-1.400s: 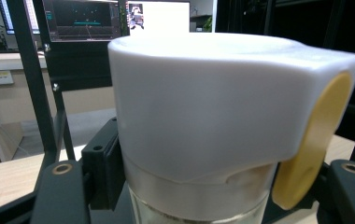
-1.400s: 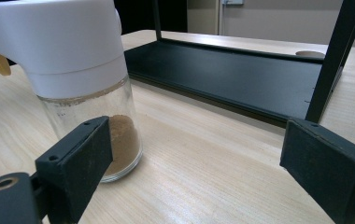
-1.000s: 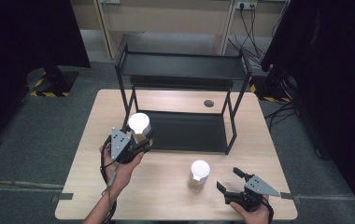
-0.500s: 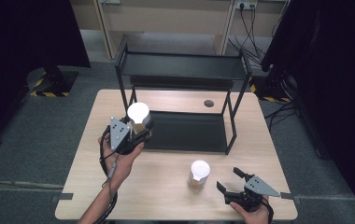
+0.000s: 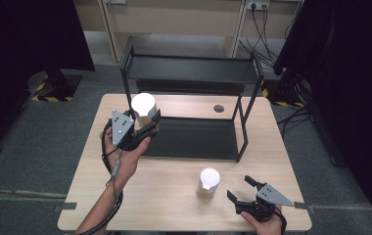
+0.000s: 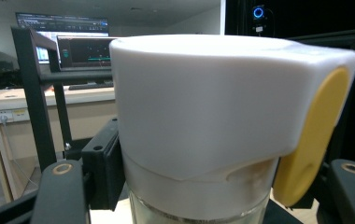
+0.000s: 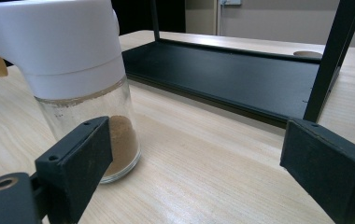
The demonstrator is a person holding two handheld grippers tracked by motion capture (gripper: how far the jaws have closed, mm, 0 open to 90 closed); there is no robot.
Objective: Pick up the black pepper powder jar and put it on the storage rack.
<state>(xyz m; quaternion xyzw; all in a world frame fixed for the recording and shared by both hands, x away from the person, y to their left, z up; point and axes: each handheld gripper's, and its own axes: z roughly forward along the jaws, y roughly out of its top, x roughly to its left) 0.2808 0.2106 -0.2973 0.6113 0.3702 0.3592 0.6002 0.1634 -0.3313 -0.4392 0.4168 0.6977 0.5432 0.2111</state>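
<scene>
Item one: a spice jar (image 5: pixel 143 105) with a white cap, glass body and yellow flip tab, is held clear of the worktop (image 5: pixel 174 196) at the left, beside the near left post of the black rack (image 5: pixel 189 73). Its long axis is kept upright, cap uppermost, with perhaps a slight lean. In the left gripper view the jar (image 6: pixel 203 116) is seen close up, its yellow tab (image 6: pixel 311 135) turned to the right of that view. Which way the tab faces on the worktop cannot be told from the high view.

Left tongs (image 5: pixel 147 125): clamped on the glass body of the held jar, just below the cap; black pads are seen on either side of it in the left gripper view.

Item two: a second jar (image 5: pixel 208 183) of the same make is stood upright on the worktop, near the front edge and right of centre. In the right gripper view its glass body (image 7: pixel 96 130) is seen with brown powder settled at the bottom, and a yellow tab at the left of that view.

Right tongs (image 5: pixel 243 188): held apart, nothing between the pads, low over the worktop at the near right, pointed toward the standing jar. The left pad (image 7: pixel 80 158) is seen in front of the jar's base; contact cannot be told.

Black rack: two tiers, its lower tray (image 7: pixel 222 74) laid flat on the far half of the worktop.
</scene>
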